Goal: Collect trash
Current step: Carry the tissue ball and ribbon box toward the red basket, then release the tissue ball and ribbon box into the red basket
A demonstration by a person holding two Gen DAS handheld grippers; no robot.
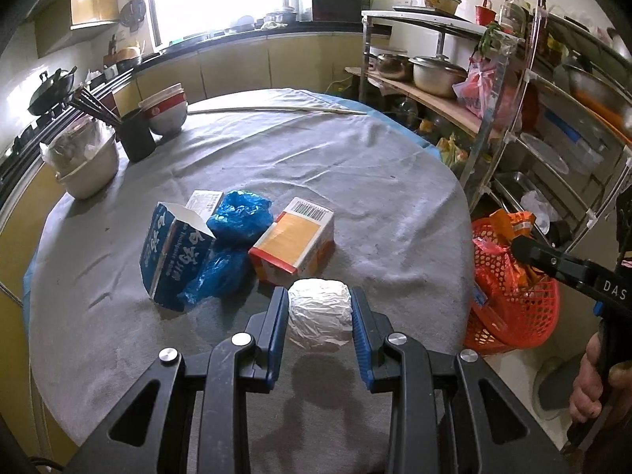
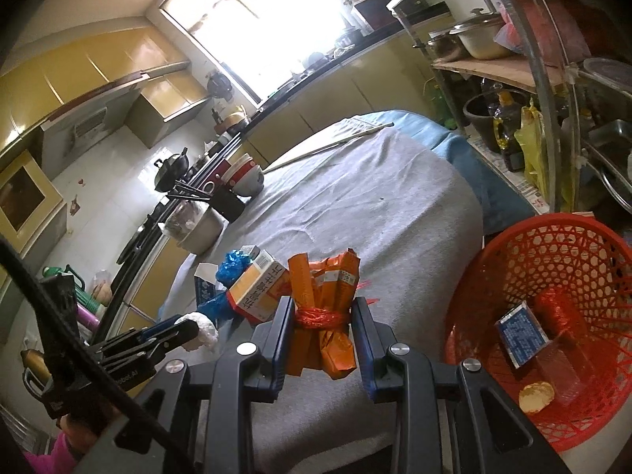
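My left gripper [image 1: 319,310] is shut on a white crumpled wad [image 1: 320,318], held just above the grey tablecloth [image 1: 355,181]; it also shows in the right wrist view [image 2: 201,330]. My right gripper [image 2: 322,316] is shut on an orange wrapper bundle [image 2: 324,300] tied with red string, beside the table's right edge. A red mesh basket [image 2: 553,260] stands on the floor to the right, holding a blue box [image 2: 521,331] and other scraps. On the table lie a blue carton [image 1: 173,252], a blue plastic bag [image 1: 237,221] and an orange-and-white box [image 1: 294,241].
Bowls [image 1: 166,112], a black chopstick holder [image 1: 136,134] and a covered pot [image 1: 85,162] stand at the table's far left. A long stick [image 1: 276,110] lies along the far edge. A metal rack [image 1: 513,118] with pots stands right of the table.
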